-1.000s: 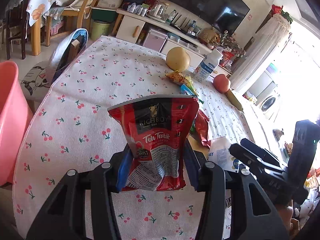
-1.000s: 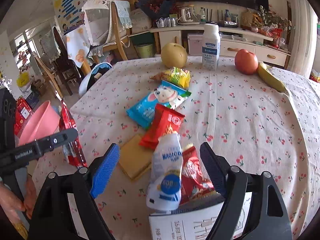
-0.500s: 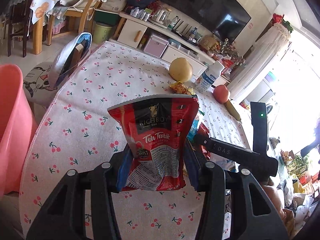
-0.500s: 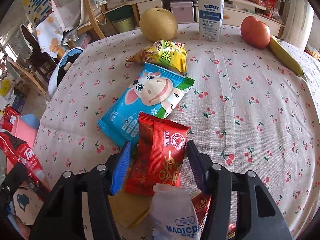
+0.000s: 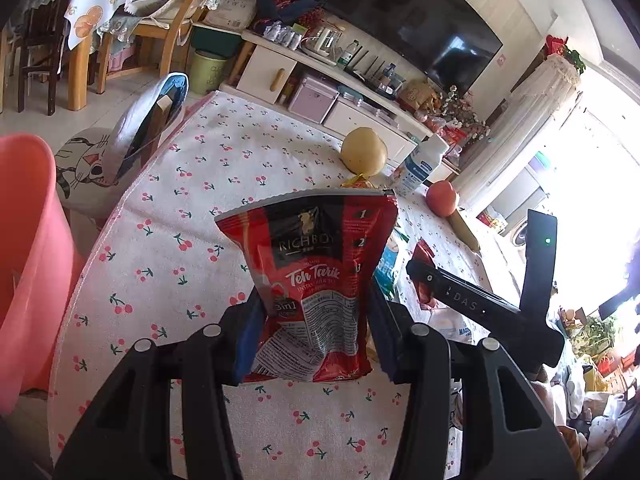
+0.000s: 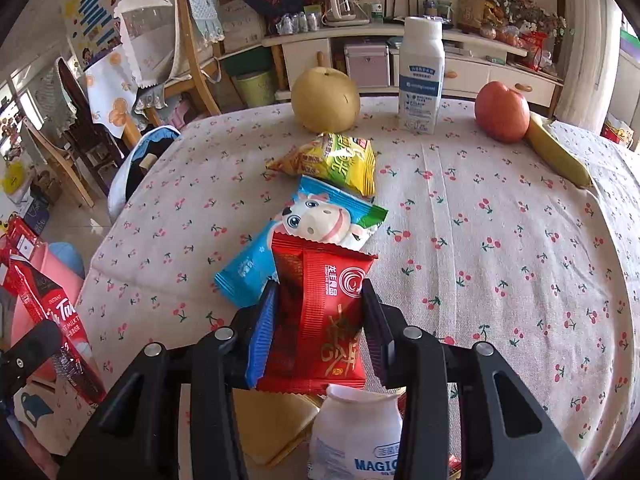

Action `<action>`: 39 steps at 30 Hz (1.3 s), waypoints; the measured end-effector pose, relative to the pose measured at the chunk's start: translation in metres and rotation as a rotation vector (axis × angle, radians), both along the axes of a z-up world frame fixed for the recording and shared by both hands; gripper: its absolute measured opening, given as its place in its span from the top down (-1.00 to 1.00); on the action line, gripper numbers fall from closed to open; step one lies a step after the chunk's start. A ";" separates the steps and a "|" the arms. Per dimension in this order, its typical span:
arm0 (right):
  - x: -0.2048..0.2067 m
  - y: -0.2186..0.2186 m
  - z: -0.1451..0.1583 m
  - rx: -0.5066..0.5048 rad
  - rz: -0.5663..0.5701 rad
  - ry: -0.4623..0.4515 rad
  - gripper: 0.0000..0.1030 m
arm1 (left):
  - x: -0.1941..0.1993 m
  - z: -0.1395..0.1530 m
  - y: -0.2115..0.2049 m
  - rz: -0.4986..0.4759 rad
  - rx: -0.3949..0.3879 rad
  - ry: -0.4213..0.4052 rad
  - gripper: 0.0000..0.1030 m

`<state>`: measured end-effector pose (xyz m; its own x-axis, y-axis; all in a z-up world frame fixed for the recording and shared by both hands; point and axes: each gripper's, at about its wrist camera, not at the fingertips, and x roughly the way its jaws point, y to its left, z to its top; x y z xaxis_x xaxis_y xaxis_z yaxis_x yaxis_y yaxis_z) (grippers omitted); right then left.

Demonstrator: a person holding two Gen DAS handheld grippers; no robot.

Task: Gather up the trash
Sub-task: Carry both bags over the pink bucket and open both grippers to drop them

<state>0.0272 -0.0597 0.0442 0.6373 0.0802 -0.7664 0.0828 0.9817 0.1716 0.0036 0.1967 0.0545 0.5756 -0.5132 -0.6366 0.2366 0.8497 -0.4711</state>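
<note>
Left gripper (image 5: 314,320) clamps one Teh Tarik sachet (image 5: 316,280) at frame centre above the table (image 5: 168,248); right gripper (image 6: 318,324) clamps one red wrapper (image 6: 320,312) lower centre, two packets (image 6: 328,160) beyond.

We hold our left hand-held gripper (image 5: 314,332) raised, jaws clamped on a red sachet (image 5: 316,280); our right hand-held gripper (image 6: 316,328) sits low, jaws pinching a red wrapper (image 6: 320,312).

Left claw (image 5: 312,320) clamped on Teh Tarik packet (image 5: 316,280), above cherry-print tablecloth (image 5: 180,248).
</note>
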 end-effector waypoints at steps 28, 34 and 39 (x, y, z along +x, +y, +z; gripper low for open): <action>0.005 0.184 0.078 0.167 0.366 -0.190 0.20 | -0.001 0.045 0.135 0.382 -0.046 -0.121 0.03; 0.009 0.249 0.081 0.178 0.490 -0.185 0.20 | 0.000 0.041 0.175 0.542 -0.037 -0.080 0.03; 0.015 0.295 0.070 0.172 0.562 -0.158 0.20 | 0.004 0.033 0.202 0.639 -0.030 -0.027 0.03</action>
